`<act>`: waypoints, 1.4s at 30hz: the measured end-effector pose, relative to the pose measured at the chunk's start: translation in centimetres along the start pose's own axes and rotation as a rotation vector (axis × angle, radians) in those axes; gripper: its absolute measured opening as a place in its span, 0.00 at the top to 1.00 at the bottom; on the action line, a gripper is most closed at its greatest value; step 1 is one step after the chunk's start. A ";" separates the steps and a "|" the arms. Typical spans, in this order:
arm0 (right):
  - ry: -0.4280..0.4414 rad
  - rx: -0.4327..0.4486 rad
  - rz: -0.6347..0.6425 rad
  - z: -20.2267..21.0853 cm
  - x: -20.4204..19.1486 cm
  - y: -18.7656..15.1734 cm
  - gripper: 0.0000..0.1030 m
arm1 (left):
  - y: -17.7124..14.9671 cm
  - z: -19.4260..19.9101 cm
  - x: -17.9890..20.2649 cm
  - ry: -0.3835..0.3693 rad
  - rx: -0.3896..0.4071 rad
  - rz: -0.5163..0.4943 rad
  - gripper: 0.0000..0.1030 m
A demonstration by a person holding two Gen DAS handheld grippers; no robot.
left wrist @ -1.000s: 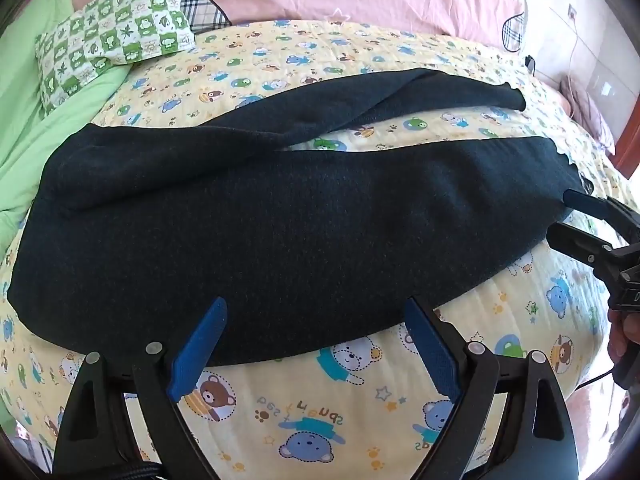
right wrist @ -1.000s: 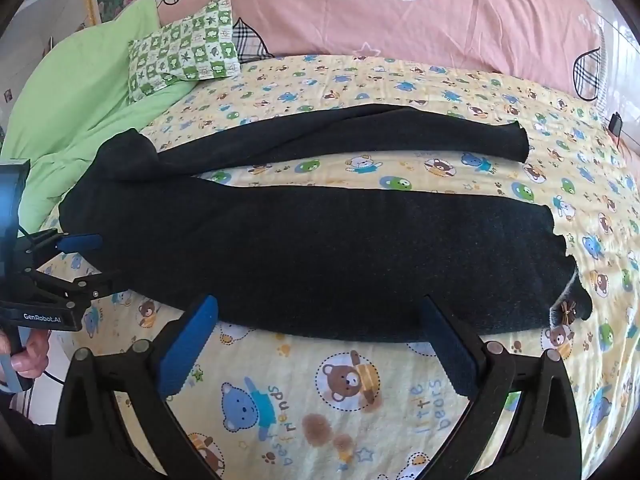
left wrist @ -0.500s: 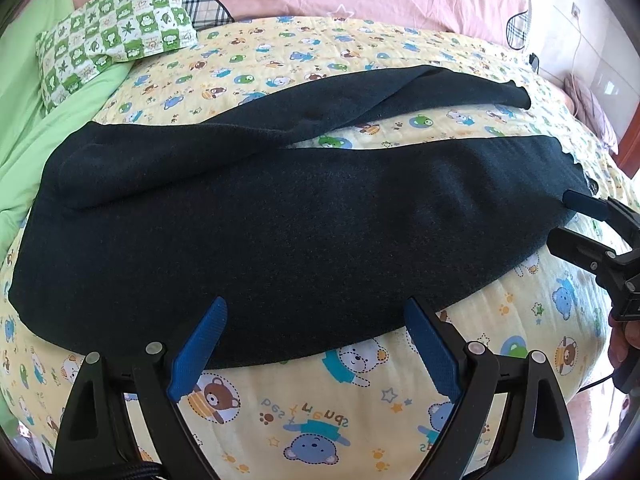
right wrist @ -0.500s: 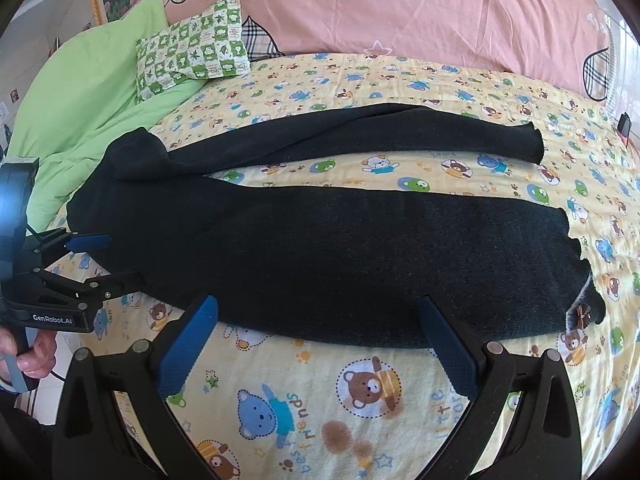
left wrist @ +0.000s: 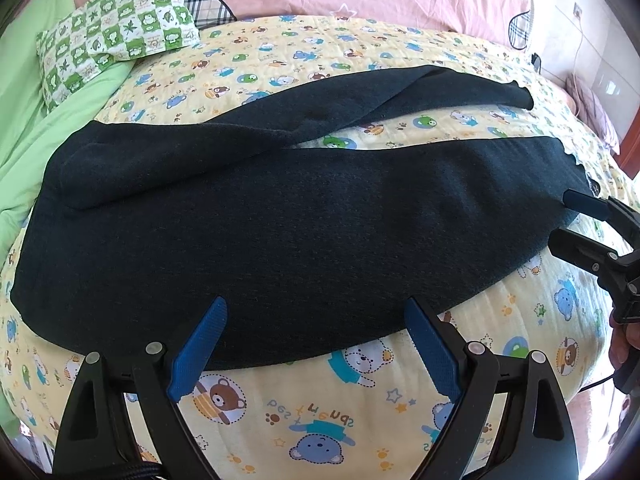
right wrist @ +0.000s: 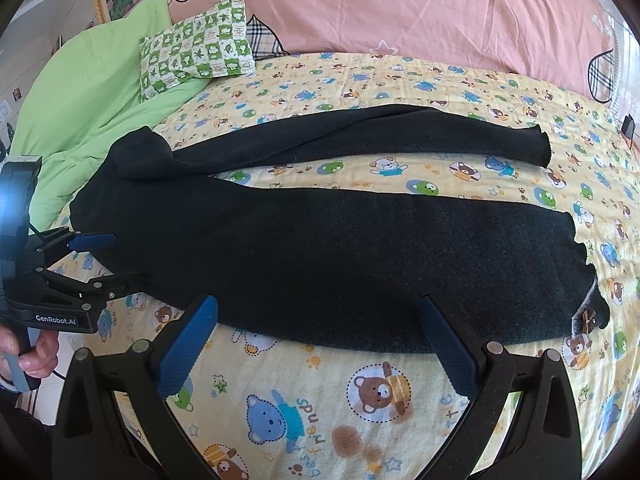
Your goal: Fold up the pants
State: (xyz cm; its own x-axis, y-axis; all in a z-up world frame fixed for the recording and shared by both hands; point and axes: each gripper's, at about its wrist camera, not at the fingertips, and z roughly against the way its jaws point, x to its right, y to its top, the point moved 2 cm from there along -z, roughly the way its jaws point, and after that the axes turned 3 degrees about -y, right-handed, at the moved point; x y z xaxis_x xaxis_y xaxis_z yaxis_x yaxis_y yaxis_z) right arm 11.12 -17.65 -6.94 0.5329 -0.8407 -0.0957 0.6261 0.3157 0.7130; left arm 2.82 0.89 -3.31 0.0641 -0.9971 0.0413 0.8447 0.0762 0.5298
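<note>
Jaws of both grippers spread wide, gripping nothing. Underneath, a bed (right wrist: 400,80) under a yellow bear-print quilt (right wrist: 320,408). Spread lengthwise across it, dark pants (left wrist: 300,232), legs parted in a narrow V. Left gripper (left wrist: 316,344) hovering near the waist-end edge; right gripper (right wrist: 320,344) near the cuff end. Farther back, a pink pillow (right wrist: 440,12), green blanket (right wrist: 88,92), green checked cushion (right wrist: 196,48).

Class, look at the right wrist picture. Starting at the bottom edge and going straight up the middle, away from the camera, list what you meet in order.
Right gripper → bear-print sheet → near leg of the pants → strip of sheet → far leg → sheet again → pink quilt.
</note>
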 end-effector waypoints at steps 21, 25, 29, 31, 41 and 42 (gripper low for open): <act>0.011 0.006 0.003 0.1 -0.6 1.0 0.02 | 0.6 0.2 -0.8 0.019 -0.006 0.000 0.12; 0.020 0.015 -0.007 0.4 -0.2 1.5 0.02 | 1.1 0.4 -1.1 0.023 -0.002 -0.003 0.12; 0.023 0.021 -0.016 0.6 0.5 1.9 0.02 | 1.9 0.5 -1.1 0.027 0.004 -0.009 0.12; 0.016 0.020 -0.024 0.6 1.0 2.0 0.02 | 2.2 0.5 -1.1 0.029 0.007 -0.012 0.12; 0.040 0.011 -0.079 0.4 3.2 3.0 0.02 | 3.8 -0.1 -1.0 0.036 0.003 -0.030 0.12; 0.042 0.010 -0.082 0.3 3.5 3.2 0.02 | 4.0 -0.3 -1.0 0.038 0.002 -0.031 0.12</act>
State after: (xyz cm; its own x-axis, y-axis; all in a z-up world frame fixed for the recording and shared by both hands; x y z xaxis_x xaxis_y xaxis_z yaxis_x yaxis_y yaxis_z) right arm 14.80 -19.70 -4.79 0.5036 -0.8443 -0.1831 0.6631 0.2419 0.7083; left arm 6.26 2.15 -1.46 0.0580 -0.9983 -0.0071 0.8456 0.0453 0.5320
